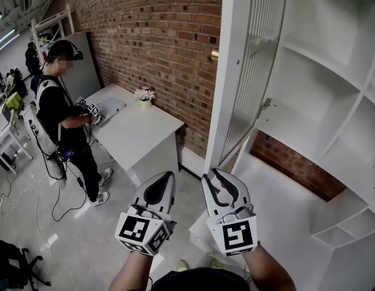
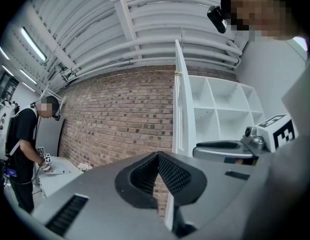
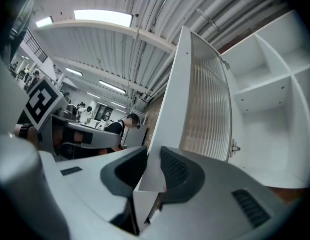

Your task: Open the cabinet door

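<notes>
Cabinet door [image 1: 228, 71] edge is pinched by the right gripper [image 1: 215, 176], held out level. Left gripper [image 1: 166, 178] is closed up empty, held just beside it.

So the cabinet door [image 1: 251, 71] runs off the top edge in the head view and its lower corner vanishes between the right gripper's [image 1: 212, 176] jaws, the cabinet [image 1: 332, 108] gets chopped off on the right, and that flower thing [image 1: 144, 94] on the far tabletop [image 1: 139, 132] is too small to make out.
</notes>
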`<state>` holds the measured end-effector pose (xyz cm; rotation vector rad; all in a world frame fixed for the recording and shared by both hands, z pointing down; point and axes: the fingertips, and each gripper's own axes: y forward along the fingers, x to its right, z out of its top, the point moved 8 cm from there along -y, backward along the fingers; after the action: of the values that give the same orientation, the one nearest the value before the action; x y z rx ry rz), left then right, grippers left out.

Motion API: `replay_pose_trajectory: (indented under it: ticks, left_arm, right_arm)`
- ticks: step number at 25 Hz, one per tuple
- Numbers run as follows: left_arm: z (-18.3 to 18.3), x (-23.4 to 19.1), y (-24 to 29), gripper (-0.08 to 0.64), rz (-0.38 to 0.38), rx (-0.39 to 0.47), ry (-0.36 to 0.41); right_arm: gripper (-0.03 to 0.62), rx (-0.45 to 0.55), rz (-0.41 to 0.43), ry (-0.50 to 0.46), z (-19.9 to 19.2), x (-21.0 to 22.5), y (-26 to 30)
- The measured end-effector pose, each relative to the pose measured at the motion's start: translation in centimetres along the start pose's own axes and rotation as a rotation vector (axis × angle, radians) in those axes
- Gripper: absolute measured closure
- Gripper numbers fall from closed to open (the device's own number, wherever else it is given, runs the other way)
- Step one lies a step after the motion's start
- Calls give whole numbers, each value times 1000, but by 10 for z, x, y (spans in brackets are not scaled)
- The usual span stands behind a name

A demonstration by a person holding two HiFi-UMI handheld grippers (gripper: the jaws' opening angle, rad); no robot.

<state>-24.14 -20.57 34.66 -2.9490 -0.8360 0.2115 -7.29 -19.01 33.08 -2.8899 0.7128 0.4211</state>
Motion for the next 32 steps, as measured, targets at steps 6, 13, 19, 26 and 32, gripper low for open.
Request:
replay_pose_trajectory:
  ticks: [6,13,19,26,32]
  left_arm:
    - [-4,11,5,555,3,-8,-4]
    - [-8,27,4,555,26,-52,-21]
    - [-15,41,3,555,27,-30,3]
    - [-31,70,17,555,-8,-57,1]
    - [-45,96,25,555,-52,-96,3]
  right_arm:
    - [497,14,84,29,-1,8,-2]
    - [491,28,109,26,-6,19,-9]
    - [506,21,100,35,-13,28,-23]
    - [531,2,67,82,-30,54,-37]
    - [551,-7,12,98,-48,80,-54]
